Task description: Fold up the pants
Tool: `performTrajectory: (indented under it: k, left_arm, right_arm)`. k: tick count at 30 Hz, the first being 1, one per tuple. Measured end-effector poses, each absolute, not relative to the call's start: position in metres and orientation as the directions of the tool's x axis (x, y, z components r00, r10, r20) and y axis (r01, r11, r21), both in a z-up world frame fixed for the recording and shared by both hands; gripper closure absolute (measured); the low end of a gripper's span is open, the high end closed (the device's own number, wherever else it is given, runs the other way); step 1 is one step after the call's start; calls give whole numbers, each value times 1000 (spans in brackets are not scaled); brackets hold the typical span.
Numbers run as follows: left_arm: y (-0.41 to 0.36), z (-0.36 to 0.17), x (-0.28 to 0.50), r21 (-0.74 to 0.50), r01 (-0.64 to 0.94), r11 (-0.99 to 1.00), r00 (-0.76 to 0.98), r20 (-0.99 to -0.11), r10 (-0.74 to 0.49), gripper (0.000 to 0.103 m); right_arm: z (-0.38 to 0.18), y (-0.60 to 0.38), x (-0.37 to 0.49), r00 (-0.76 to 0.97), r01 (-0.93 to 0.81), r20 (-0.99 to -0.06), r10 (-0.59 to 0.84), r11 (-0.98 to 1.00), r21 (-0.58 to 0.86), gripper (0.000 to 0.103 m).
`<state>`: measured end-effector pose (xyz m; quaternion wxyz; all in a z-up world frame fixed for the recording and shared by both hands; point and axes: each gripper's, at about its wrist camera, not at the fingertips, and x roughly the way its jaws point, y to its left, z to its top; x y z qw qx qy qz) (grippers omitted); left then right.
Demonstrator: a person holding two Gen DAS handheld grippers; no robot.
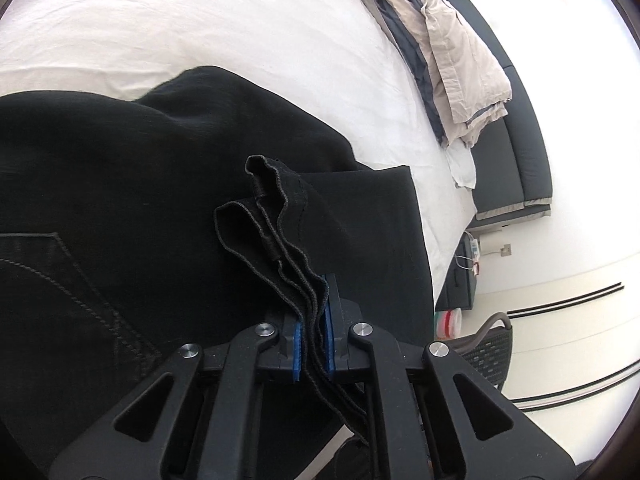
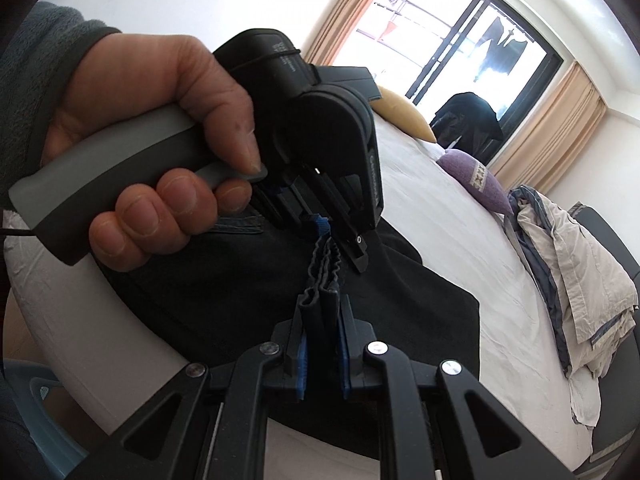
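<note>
Black pants (image 1: 120,208) lie on the white bed (image 1: 200,32), a back pocket showing at the left. My left gripper (image 1: 314,320) is shut on the bunched layered hem edges (image 1: 276,216) of the pants. In the right wrist view my right gripper (image 2: 322,340) is shut on the same bunch of hem layers (image 2: 320,304), close to the left gripper (image 2: 332,236), which a hand (image 2: 160,140) holds just above it. The pants (image 2: 400,300) spread under both grippers.
A crumpled beige and grey quilt (image 1: 460,68) lies at the bed's far edge beside a dark sofa (image 1: 516,152). A purple pillow (image 2: 476,184), a yellow pillow (image 2: 404,116) and a dark garment (image 2: 468,120) lie near the window. A chair (image 1: 488,352) stands beside the bed.
</note>
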<state>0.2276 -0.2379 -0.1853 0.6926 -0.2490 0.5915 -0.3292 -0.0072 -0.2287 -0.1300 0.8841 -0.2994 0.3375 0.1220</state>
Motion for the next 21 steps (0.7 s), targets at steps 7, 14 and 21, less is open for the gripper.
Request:
performTrajectory:
  k: [7,14,21]
  left_arm:
    - [-215,-190,228,-688,158,708,96,-703,-705,96]
    - [-219,-198,232,-660,161,734,95,-730,-677,96]
    - [-197,-205,219,-651,170,740,97,-736,-670,96]
  right_arm:
    - [-142,-210,-1,702,-489,-710,58,764,-421,89]
    - [-156,-192,9,665,-524,-744,64,750,-404,89]
    - [-163,-191,16,644,-546,-762,67,738,-396,89]
